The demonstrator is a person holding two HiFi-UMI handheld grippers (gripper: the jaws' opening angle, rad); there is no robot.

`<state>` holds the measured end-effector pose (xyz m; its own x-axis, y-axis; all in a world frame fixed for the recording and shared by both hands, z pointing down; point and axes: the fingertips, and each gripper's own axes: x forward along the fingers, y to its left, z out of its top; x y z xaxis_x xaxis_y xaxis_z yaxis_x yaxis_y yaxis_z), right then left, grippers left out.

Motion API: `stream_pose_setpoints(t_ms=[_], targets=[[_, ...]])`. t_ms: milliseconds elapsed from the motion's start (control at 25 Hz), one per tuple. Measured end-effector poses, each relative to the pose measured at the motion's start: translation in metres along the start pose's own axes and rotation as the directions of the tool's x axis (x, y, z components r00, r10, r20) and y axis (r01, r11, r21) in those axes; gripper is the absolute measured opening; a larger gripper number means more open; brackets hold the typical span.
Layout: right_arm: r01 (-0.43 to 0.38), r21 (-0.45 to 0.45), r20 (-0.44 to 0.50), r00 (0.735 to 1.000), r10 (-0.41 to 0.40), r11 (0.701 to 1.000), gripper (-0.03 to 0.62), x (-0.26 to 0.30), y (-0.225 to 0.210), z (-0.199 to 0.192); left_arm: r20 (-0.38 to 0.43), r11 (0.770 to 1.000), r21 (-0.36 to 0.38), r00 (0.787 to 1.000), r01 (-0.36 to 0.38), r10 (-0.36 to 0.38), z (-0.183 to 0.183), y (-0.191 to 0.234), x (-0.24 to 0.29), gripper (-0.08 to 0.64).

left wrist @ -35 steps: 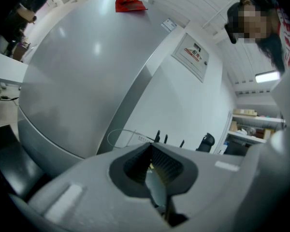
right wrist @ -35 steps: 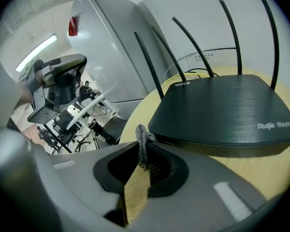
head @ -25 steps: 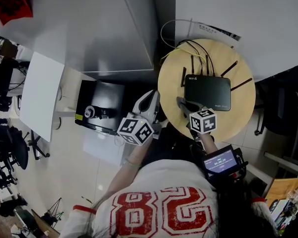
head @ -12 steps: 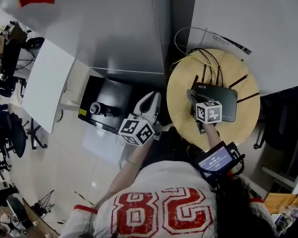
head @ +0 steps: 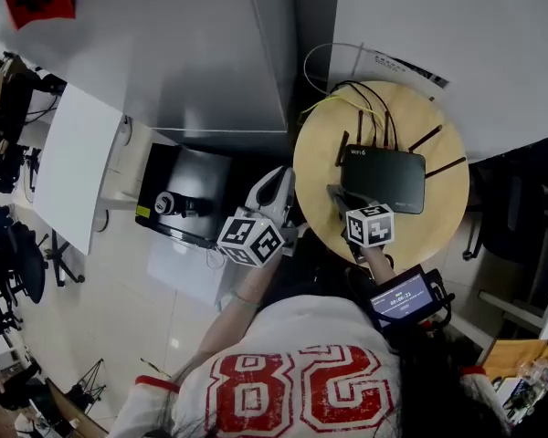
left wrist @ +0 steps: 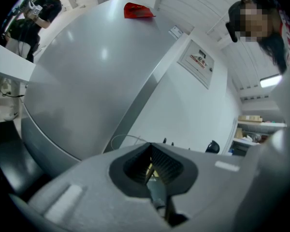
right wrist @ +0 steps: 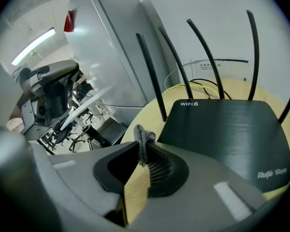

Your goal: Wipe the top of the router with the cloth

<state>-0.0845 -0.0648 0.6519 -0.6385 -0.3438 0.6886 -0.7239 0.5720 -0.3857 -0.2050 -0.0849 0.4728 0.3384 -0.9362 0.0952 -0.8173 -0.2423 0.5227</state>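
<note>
Router (head: 384,179), black and flat, sat on the round bench (head: 321,149), its antennas (right wrist: 151,77) raised along the far edge. Well left of the router, off the bench, the left hand-held gripper (left wrist: 150,170) hung clenched on nothing. At the router's near-left corner the right hand-held gripper (right wrist: 140,163) pinched the cloth (right wrist: 142,141), only a small tuft showing. Such a thin hold could slip mid-stroke, and a hard push could slide the router and tug its cables (head: 356,84).
</note>
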Motion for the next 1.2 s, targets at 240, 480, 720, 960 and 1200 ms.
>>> stream_pose_setpoints(t_ms=[240,480,720,960,1200], targets=[[-0.029,-0.019,-0.022,0.999,0.029,0.999,0.041,-0.007,0.007,-0.019,-0.026,1.0,-0.003,0.999,0.03,-0.03,-0.014,-0.017,0.009,-0.005],[-0.036,-0.013,-0.052,0.998,0.035,0.999,0.041,-0.016,0.003,-0.041,-0.034,0.999,0.003,0.999,0.033,-0.033,-0.022,-0.03,0.01,-0.005],[-0.063,-0.005,-0.016,0.998,0.063,0.998,0.041,-0.028,0.004,-0.035,-0.037,1.0,0.004,0.999,0.025,-0.025,-0.027,-0.037,0.009,-0.005],[-0.031,0.085,0.106,0.994,0.022,0.996,0.041,-0.058,-0.017,-0.021,-0.046,0.999,0.018,0.998,0.043,-0.042,-0.036,-0.059,0.016,-0.005],[0.028,0.152,0.215,0.975,-0.061,0.988,0.041,-0.103,-0.048,-0.016,-0.08,0.995,0.025,0.992,0.098,-0.096,-0.057,-0.097,0.024,-0.005]])
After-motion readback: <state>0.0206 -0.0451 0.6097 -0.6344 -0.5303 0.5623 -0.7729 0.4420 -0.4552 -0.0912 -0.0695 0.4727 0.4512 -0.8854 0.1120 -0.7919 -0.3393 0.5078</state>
